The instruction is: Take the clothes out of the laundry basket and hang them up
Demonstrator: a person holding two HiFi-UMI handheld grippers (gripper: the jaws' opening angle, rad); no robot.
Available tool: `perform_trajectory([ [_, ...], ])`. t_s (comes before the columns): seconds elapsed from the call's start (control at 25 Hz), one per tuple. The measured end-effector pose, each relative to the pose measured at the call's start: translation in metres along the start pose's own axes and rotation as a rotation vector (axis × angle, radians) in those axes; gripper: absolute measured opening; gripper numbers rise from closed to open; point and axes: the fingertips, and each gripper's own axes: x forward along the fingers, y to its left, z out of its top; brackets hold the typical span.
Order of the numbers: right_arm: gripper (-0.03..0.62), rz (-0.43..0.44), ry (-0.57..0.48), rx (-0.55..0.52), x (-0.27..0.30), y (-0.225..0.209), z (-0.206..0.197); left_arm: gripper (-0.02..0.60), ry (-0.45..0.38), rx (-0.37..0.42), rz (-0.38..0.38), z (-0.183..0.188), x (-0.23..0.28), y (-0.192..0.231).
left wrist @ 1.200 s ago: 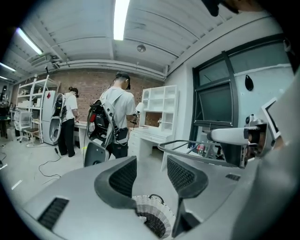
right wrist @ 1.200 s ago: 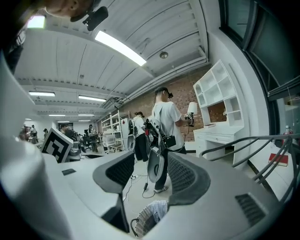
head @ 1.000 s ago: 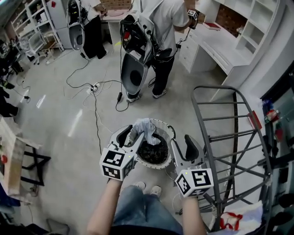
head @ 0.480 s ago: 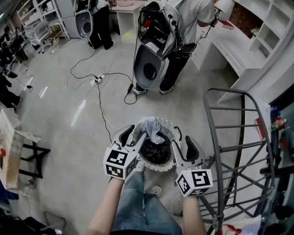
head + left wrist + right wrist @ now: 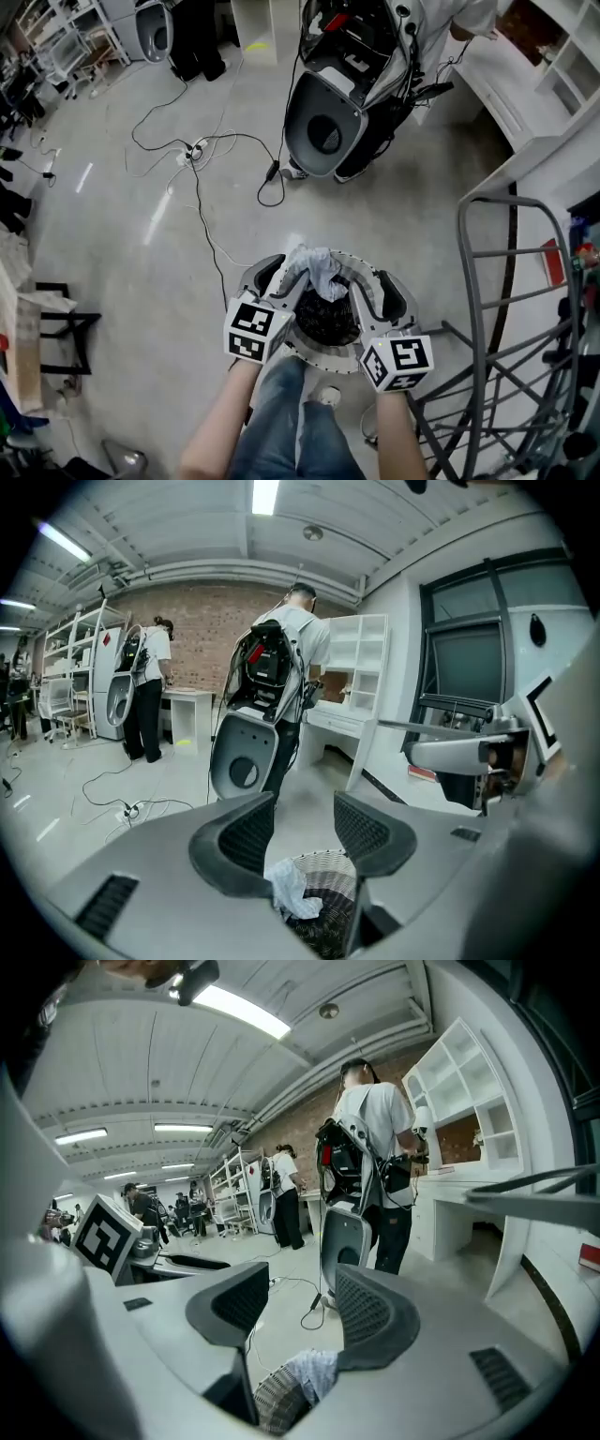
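A round white wicker laundry basket (image 5: 349,360) stands on the floor at my feet, with dark clothes (image 5: 328,321) inside. A pale blue-grey garment (image 5: 315,266) drapes over its far rim. My left gripper (image 5: 281,277) hangs open over the basket's left rim, jaws apart and empty. My right gripper (image 5: 377,294) hangs open over the right rim, also empty. In the left gripper view the basket (image 5: 333,872) and the pale garment (image 5: 292,894) lie below the open left gripper (image 5: 302,827). The right gripper view shows the garment (image 5: 311,1372) just beneath the open right gripper (image 5: 295,1309).
A grey metal drying rack (image 5: 511,309) stands to the right of the basket. A white pod-shaped machine (image 5: 328,127) with a person behind it is ahead. Cables (image 5: 202,155) trail over the floor at left. White desks and shelves (image 5: 525,84) line the right wall.
Both grippers have come down and forward to either side of the basket's rim. The view has shifted forward, so the basket sits lower and closer. Jaws stay apart.
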Motion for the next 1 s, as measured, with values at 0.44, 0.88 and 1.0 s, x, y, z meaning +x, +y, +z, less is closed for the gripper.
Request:
perform_trajectory([
  [0.44, 0.206, 0.023, 0.187, 0.004, 0.137, -0.120, -0.122, 0.210, 0.157, -0.069, 0.003, -0.093, 0.180, 0.023],
  [0.88, 0.201, 0.101, 0.365, -0.054, 0.251, -0.136, -0.273, 0.209, 0.252, -0.098, -0.023, -0.204, 0.282, 0.053],
  [1.0, 0.195, 0.103, 0.409, -0.076, 0.269, -0.139, -0.306, 0.209, 0.257, -0.097, -0.026, -0.218, 0.292, 0.060],
])
